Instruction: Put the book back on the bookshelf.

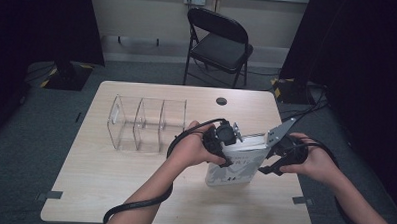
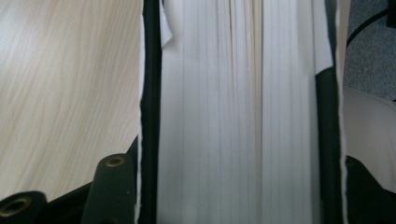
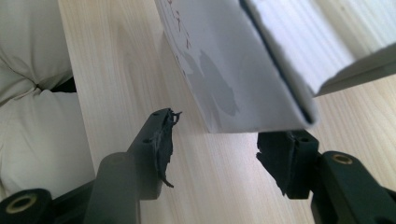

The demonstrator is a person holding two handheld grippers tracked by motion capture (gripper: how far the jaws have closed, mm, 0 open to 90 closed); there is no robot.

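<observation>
High view: book (image 1: 233, 166) upright near table (image 1: 109, 189) front edge; left gripper (image 1: 224, 143) clamps its pages; right gripper (image 1: 277, 157) jaws apart, gripping nothing.

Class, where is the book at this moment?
In the high view the book stands at the table's front right, between both grippers, right of the clear organizer.

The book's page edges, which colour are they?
White to cream, the book shows them best in the left gripper view.
</observation>
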